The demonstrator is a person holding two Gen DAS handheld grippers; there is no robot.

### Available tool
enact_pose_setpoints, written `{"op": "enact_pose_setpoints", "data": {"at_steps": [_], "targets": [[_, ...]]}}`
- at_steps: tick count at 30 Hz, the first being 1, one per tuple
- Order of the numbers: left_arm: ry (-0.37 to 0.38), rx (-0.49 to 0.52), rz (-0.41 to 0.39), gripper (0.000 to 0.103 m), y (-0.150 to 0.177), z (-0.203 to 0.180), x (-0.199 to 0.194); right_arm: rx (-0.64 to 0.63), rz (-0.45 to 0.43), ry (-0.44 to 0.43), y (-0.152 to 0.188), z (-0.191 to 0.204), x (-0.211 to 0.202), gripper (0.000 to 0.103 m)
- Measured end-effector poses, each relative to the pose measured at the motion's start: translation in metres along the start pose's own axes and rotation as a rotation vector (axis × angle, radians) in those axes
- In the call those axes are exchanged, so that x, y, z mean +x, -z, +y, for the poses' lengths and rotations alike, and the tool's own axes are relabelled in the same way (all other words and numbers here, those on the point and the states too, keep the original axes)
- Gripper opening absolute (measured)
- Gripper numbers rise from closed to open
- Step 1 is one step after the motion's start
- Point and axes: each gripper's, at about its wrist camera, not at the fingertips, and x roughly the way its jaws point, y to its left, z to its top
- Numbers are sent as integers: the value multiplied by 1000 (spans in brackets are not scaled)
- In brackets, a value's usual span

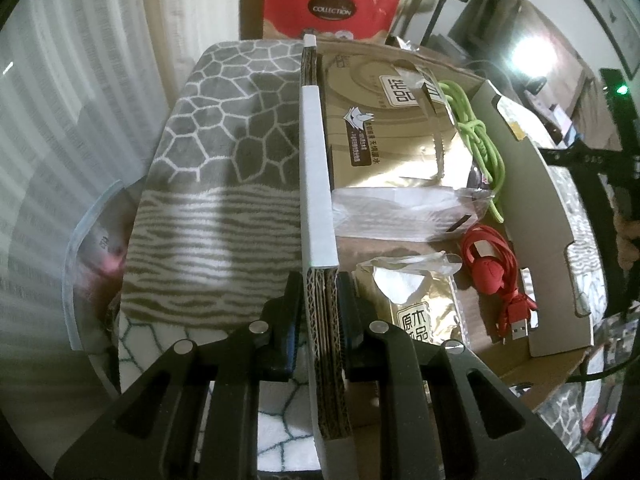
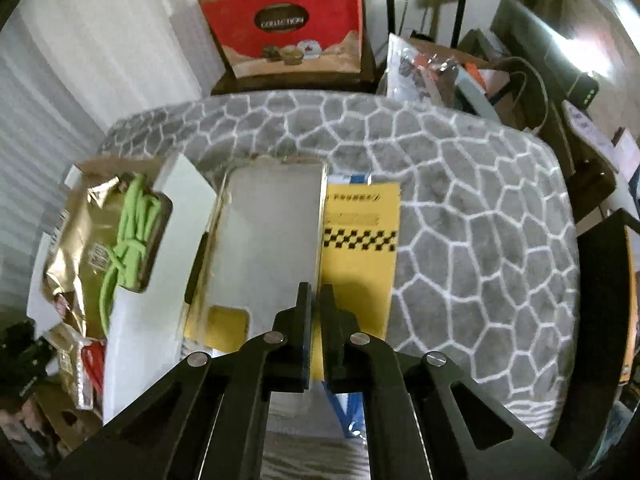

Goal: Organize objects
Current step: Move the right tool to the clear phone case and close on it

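In the left wrist view my left gripper (image 1: 320, 280) is shut on the near wall of an open cardboard box (image 1: 316, 160), its corrugated edge between the pads. Inside the box lie gold tissue packs (image 1: 384, 128), a clear plastic bag (image 1: 400, 212), a coiled green cable (image 1: 480, 140) and a red cable (image 1: 492, 272) with a USB plug. In the right wrist view my right gripper (image 2: 316, 296) is shut on the thin edge of a flat yellow packet (image 2: 360, 256) with a black checker band and a whitish flap (image 2: 272, 232). This packet sits just right of the box (image 2: 168, 248).
A grey blanket with a white cobble pattern (image 2: 460, 220) covers the surface under everything. A red paper bag (image 2: 284, 20) stands behind it. Cluttered items and cables (image 2: 440, 72) crowd the back right. Something blue (image 2: 344, 408) lies under the packet.
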Motion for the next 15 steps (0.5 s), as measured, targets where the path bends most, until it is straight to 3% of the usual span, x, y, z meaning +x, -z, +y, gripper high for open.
{"op": "enact_pose_setpoints", "data": {"at_steps": [15], "targets": [[0,0,1,15,0,0,-1,-38,-142,-22,-19,20,-79,1]]}}
